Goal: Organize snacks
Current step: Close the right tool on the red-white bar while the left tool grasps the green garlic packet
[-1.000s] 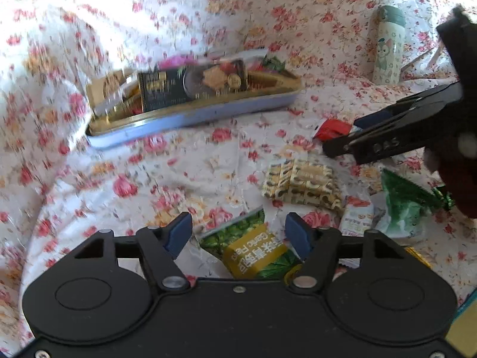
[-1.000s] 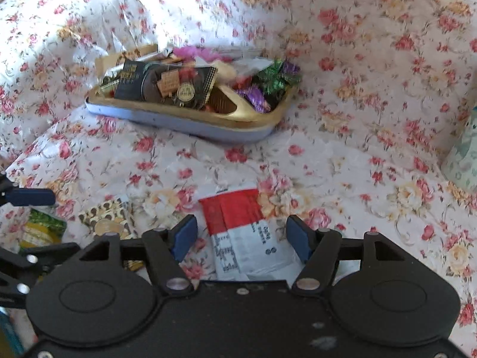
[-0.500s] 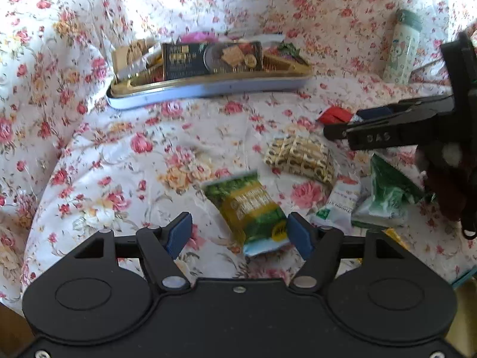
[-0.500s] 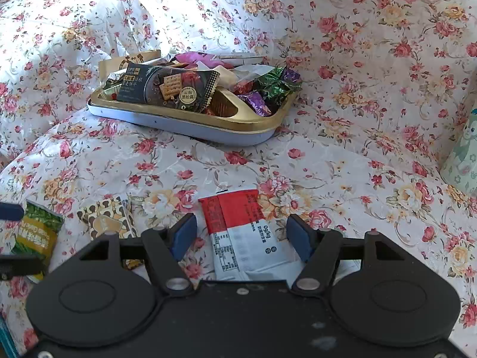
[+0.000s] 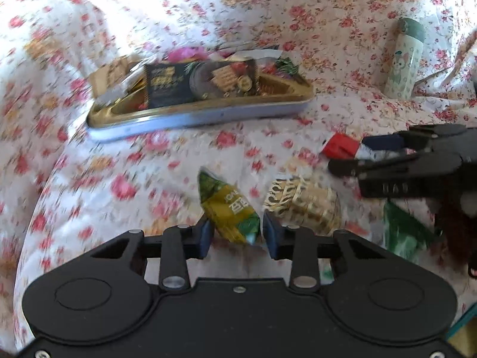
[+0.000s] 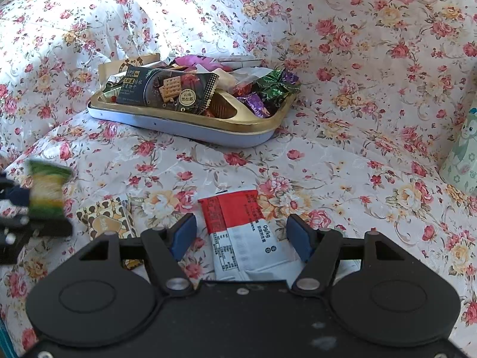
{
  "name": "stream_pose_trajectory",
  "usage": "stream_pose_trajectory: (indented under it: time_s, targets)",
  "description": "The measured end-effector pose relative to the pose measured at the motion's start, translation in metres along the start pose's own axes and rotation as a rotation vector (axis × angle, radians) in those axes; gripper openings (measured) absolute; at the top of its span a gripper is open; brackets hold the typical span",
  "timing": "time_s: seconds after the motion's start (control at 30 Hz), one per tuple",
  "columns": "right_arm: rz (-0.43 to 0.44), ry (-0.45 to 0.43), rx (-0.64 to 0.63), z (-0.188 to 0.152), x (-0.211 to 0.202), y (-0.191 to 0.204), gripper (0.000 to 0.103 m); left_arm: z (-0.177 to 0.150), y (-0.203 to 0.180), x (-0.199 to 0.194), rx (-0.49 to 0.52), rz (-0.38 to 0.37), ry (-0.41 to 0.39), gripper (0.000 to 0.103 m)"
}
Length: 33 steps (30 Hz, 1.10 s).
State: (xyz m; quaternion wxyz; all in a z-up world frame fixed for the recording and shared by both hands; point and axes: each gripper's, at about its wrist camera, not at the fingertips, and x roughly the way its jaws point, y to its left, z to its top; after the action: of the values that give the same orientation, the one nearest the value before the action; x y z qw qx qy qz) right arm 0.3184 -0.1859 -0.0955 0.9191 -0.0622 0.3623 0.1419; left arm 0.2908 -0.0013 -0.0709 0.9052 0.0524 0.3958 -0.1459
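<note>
My left gripper (image 5: 237, 232) is shut on a green and yellow snack packet (image 5: 228, 207) and holds it above the flowered cloth; the packet also shows blurred in the right wrist view (image 6: 47, 189). My right gripper (image 6: 242, 234) is open, its fingers either side of a red and white snack packet (image 6: 241, 232) that lies on the cloth. The gold and blue tray (image 6: 190, 125) filled with snacks sits further back; it also shows in the left wrist view (image 5: 196, 115). My right gripper shows in the left wrist view (image 5: 357, 156), around the red packet (image 5: 340, 146).
A brown and gold patterned packet (image 5: 304, 203) lies between the grippers, also in the right wrist view (image 6: 107, 219). A green wrapper (image 5: 402, 232) lies to the right. A pale bottle (image 5: 404, 59) stands at the back right. Flowered cloth covers everything.
My left gripper has closed on the green and yellow packet and lifted it off the cloth. My right gripper stays open around the red and white packet.
</note>
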Motion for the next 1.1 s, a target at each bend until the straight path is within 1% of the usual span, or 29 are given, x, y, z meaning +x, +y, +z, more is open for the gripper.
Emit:
stream_pose_trajectory:
  time_s: [0.13, 0.17, 0.23, 0.33, 0.37, 0.5, 0.63, 0.77, 0.87, 0.97, 1.03, 1.1]
  targets:
    - [0.000, -0.001, 0.000, 0.000, 0.000, 0.000, 0.069, 0.019, 0.002, 0.021, 0.042, -0.013, 0.054, 0.046]
    - [0.000, -0.001, 0.000, 0.000, 0.000, 0.000, 0.069, 0.022, 0.003, 0.024, 0.047, 0.003, 0.061, 0.048]
    - [0.000, -0.001, 0.001, 0.000, 0.000, 0.000, 0.069, 0.026, 0.006, 0.024, 0.043, 0.033, 0.061, 0.050]
    - [-0.001, -0.005, 0.003, 0.000, 0.000, 0.000, 0.069, 0.024, 0.017, 0.014, 0.000, 0.042, 0.043, 0.058]
    - [-0.001, -0.008, 0.004, 0.000, 0.000, 0.000, 0.069, 0.021, 0.022, 0.009, -0.016, 0.047, 0.034, 0.059]
    - [-0.002, -0.013, 0.007, -0.001, 0.000, 0.000, 0.069, 0.015, 0.031, -0.002, -0.050, 0.074, 0.025, 0.060]
    - [-0.002, -0.013, 0.007, -0.001, 0.000, 0.000, 0.069, 0.010, 0.032, -0.009, -0.082, 0.049, 0.025, 0.060]
    - [-0.005, -0.017, 0.009, -0.001, 0.000, 0.000, 0.069, 0.009, 0.021, -0.005, -0.069, 0.060, 0.018, 0.060]
    - [-0.007, -0.020, 0.010, -0.002, 0.000, 0.000, 0.069, 0.007, 0.015, 0.003, -0.073, 0.056, 0.041, 0.060]
    - [-0.012, -0.024, 0.010, -0.002, -0.001, 0.001, 0.069, 0.003, 0.012, 0.009, -0.073, 0.092, 0.054, 0.060]
    - [-0.017, -0.027, 0.012, -0.003, -0.001, 0.001, 0.069, -0.001, 0.012, 0.010, -0.072, 0.109, 0.037, 0.061]
    - [-0.022, -0.027, 0.013, -0.003, -0.002, 0.002, 0.068, -0.002, 0.014, 0.010, -0.076, 0.106, 0.028, 0.061]
